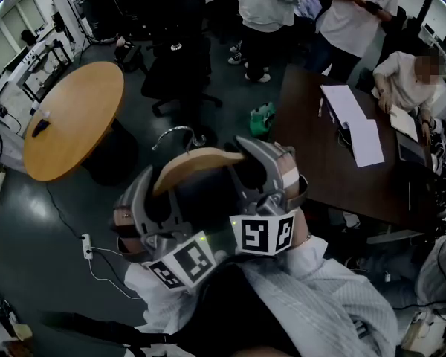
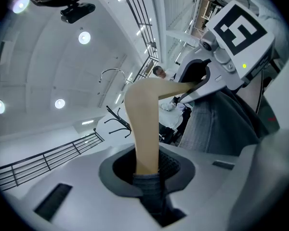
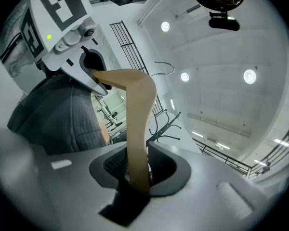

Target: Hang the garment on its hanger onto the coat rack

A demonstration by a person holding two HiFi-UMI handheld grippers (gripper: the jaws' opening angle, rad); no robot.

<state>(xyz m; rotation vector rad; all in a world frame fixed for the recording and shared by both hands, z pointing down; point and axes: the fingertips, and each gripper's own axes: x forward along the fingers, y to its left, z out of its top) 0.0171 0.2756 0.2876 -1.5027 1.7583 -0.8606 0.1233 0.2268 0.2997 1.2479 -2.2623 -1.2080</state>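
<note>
In the head view I hold a wooden hanger [image 1: 197,166] with a metal hook [image 1: 177,132] raised close under the camera. A dark grey garment [image 1: 201,199] hangs on it. My left gripper [image 1: 145,207] is shut on the hanger's left arm [image 2: 144,129], with garment cloth [image 2: 151,191] pinched at the jaws. My right gripper [image 1: 271,173] is shut on the right arm [image 3: 137,129]. Both gripper views look upward, and in them the black coat rack [image 2: 118,121] [image 3: 166,126] shows small behind the hanger. The hook [image 3: 164,67] hangs free, apart from the rack.
A round wooden table [image 1: 70,117] stands at the left and a dark rectangular table [image 1: 342,147] with papers at the right. Black office chairs [image 1: 175,58] are ahead. People stand at the back, and one sits at the right. A power strip [image 1: 87,245] lies on the floor.
</note>
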